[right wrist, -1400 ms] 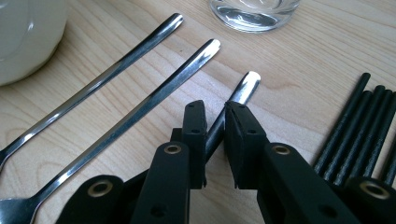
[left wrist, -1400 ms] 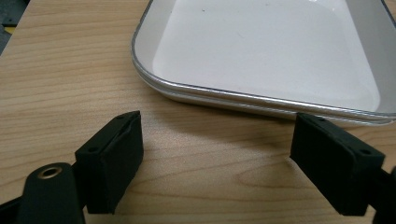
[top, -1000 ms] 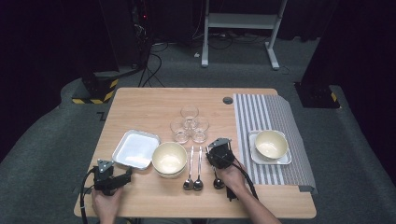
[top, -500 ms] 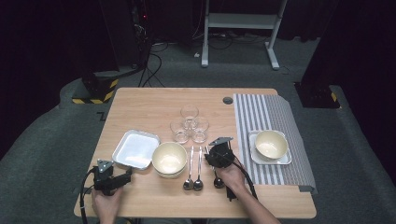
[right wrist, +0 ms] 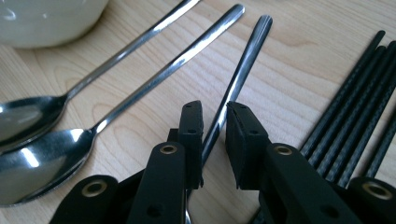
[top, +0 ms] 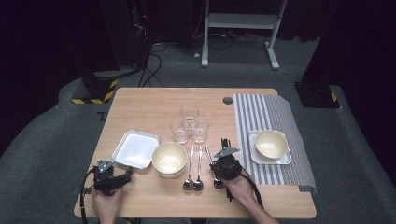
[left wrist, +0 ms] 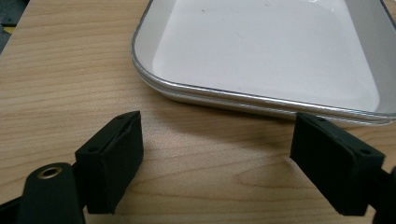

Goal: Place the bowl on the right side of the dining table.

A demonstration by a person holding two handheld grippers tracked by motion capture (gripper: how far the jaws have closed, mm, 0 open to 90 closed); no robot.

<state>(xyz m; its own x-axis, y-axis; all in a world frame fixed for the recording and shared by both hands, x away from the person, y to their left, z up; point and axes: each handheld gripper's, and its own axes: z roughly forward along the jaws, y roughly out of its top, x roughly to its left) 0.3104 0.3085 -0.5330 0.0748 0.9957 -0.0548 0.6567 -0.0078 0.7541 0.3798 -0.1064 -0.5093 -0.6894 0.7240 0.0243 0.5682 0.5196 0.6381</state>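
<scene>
The right tool (right wrist: 214,140) sits low over the worktop (top: 140,102) with its jaws straddling the handle of the third spoon (right wrist: 236,84). The jaws have just been closing, and a sliver of gap shows on each side of the handle, so the pads are not yet pressing on it. That spoon lies flat on the wood, the rightmost of three. Its two neighbours (right wrist: 70,126) lie side by side to its left, bowls toward the person. To its right lies a bundle of black chopsticks (right wrist: 355,107); I can't count them exactly.

In the high view, the left tool (top: 127,173) rests near the worktop's front left corner, jaws spread wide with nothing between them, pointing at the near edge of a white square tray (left wrist: 261,51).

Counting the rest:
- Two cream bowls: one (top: 169,157) just right of the tray, one (top: 271,143) on a second white tray (top: 283,160).
- One striped mat (top: 261,112) under that second tray, on the right.
- Three clear glasses (top: 189,122) clustered mid-worktop.
</scene>
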